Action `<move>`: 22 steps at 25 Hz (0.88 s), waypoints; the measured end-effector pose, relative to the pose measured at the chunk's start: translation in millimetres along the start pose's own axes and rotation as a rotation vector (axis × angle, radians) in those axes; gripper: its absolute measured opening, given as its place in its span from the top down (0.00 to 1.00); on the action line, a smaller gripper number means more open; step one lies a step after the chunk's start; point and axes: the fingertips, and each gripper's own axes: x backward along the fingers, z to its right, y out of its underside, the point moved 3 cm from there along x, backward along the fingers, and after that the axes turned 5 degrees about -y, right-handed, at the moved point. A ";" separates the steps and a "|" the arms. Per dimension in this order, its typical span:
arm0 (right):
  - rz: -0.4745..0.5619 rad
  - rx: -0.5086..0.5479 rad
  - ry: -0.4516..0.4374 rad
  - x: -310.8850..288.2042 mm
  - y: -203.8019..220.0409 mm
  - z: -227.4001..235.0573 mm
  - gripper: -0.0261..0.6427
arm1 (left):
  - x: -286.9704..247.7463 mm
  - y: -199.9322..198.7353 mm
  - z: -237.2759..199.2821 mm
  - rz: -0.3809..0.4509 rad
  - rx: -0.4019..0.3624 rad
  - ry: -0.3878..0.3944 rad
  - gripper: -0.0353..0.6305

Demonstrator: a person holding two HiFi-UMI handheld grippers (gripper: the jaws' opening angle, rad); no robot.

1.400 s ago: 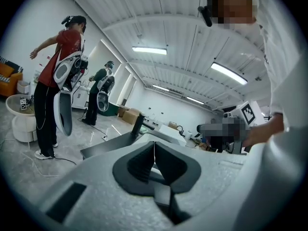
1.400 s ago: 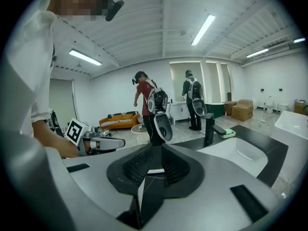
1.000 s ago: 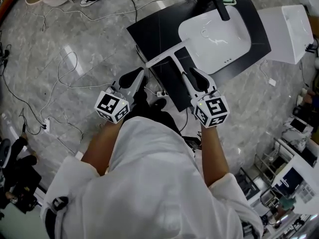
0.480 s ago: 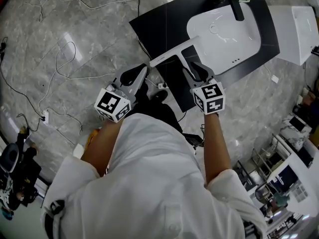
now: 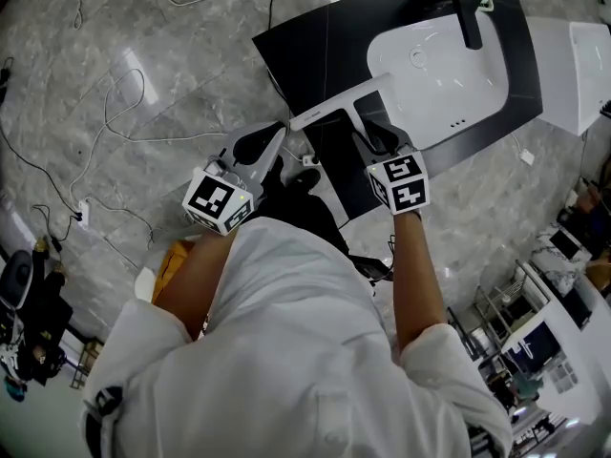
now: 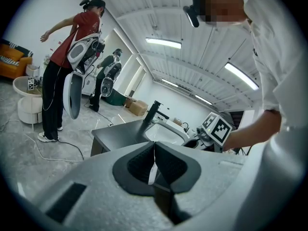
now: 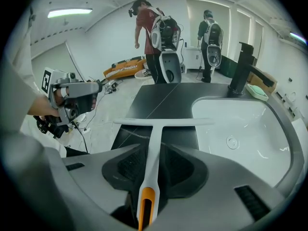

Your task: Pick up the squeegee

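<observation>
The head view is showing the white T-shaped plastic squeegee lying on the black matte countertop at upper centre, its blade running beside the corner of the white oval sink basin, but the handle's near end is disappearing under the right gripper. The right gripper view is filling that in: the squeegee is pointing its handle straight back between the jaws of the right gripper, ending in an orange grip at the bottom of the frame. Those jaws have just been opening and are standing spread, with a thin gap showing on either side of the handle. That view is also showing a black upright faucet at right and a person in a red shirt at top centre. The left gripper view alone is showing the left gripper with its pads pressed together on nothing. In the head view the right forearm is reaching forward, tipping its gripper steeply down onto the counter, while the left gripper is hanging roughly level off the counter's lower left edge, above the grey marble floor.
</observation>
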 end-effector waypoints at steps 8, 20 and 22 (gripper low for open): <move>-0.053 -0.002 -0.017 -7.5 0.4 0.2 0.79 | 0.2 5.4 -7.2 -0.007 0.012 -0.017 0.92; -0.086 0.003 -0.026 -11.2 0.4 -2.8 0.83 | 4.4 13.4 -4.4 -0.011 0.029 -0.020 0.92; -0.085 -0.013 -0.025 -12.1 0.7 -1.9 0.83 | 6.2 14.7 -5.2 -0.008 0.031 -0.024 0.92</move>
